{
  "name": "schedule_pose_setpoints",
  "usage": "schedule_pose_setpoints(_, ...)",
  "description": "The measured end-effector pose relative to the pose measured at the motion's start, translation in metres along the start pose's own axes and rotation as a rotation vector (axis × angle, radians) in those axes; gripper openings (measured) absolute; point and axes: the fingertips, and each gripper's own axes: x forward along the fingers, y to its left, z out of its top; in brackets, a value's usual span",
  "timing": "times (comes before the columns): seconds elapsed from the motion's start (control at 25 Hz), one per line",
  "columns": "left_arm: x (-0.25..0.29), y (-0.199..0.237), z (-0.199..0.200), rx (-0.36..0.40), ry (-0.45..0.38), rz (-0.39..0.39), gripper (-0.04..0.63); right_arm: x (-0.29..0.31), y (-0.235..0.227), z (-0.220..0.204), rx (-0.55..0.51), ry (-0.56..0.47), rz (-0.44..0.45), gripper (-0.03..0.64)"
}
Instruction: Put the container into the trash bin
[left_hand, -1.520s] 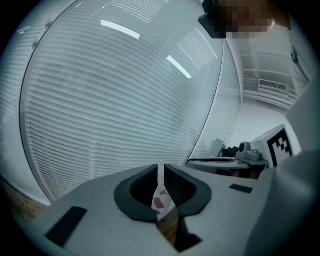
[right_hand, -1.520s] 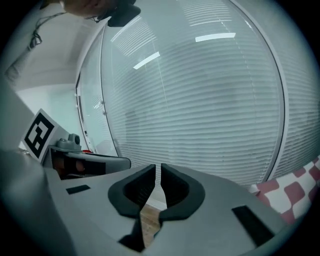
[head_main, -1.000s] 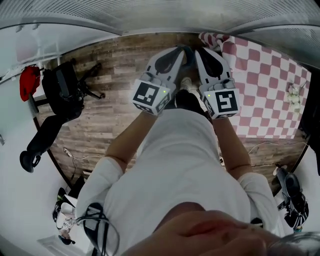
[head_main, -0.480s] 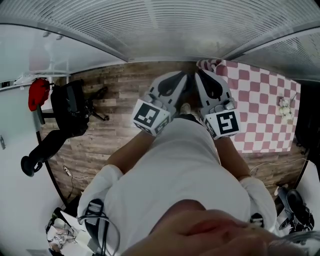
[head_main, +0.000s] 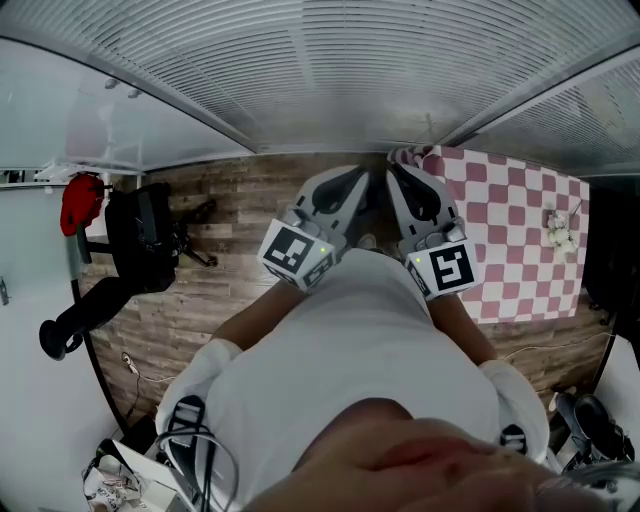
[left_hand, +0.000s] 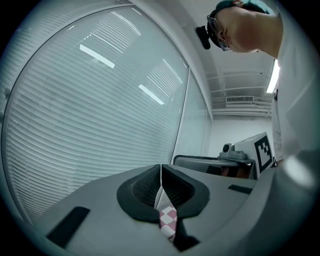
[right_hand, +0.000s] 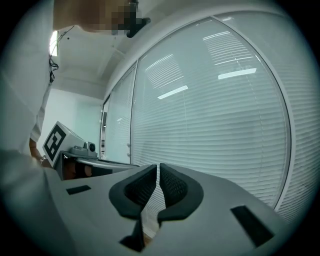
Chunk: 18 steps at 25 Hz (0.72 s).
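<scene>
No container and no trash bin shows in any view. In the head view my left gripper (head_main: 358, 186) and right gripper (head_main: 398, 178) are held side by side in front of the person's white shirt, pointing level toward the window blinds (head_main: 330, 70). The left gripper view shows the left gripper (left_hand: 160, 172) with its black pads pressed together and nothing between them; the right gripper's marker cube (left_hand: 263, 150) stands to its right. In the right gripper view the right gripper (right_hand: 157, 172) is also shut and empty, with only a thin slit between the pads.
A table with a red-and-white checkered cloth (head_main: 510, 230) stands at the right, with a small white flower bunch (head_main: 557, 232) on it. A black office chair (head_main: 140, 240) and a red object (head_main: 80, 200) stand at the left on the wooden floor (head_main: 230, 270).
Both grippers have risen together, still side by side and shut. The head view now takes in more of the window blinds and less of the floor.
</scene>
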Motion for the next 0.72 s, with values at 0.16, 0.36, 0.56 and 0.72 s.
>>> schedule_pose_setpoints(0.16,0.001,-0.002,0.006,0.005,-0.009,-0.005,0.038,-0.003,-0.003,0.007,-0.005,-0.011,-0.014,0.041)
schedule_pose_setpoints(0.36,0.004,-0.002,0.010,0.010,-0.014,-0.013,0.038,-0.001,-0.005,0.011,-0.011,-0.021,-0.014,0.041)
schedule_pose_setpoints(0.56,0.000,0.001,0.012,0.006,-0.018,-0.007,0.038,0.002,-0.001,0.014,-0.013,-0.027,-0.007,0.041)
schedule_pose_setpoints(0.72,0.000,0.002,0.012,0.002,-0.021,-0.001,0.038,0.003,-0.001,0.015,-0.018,-0.029,-0.001,0.041)
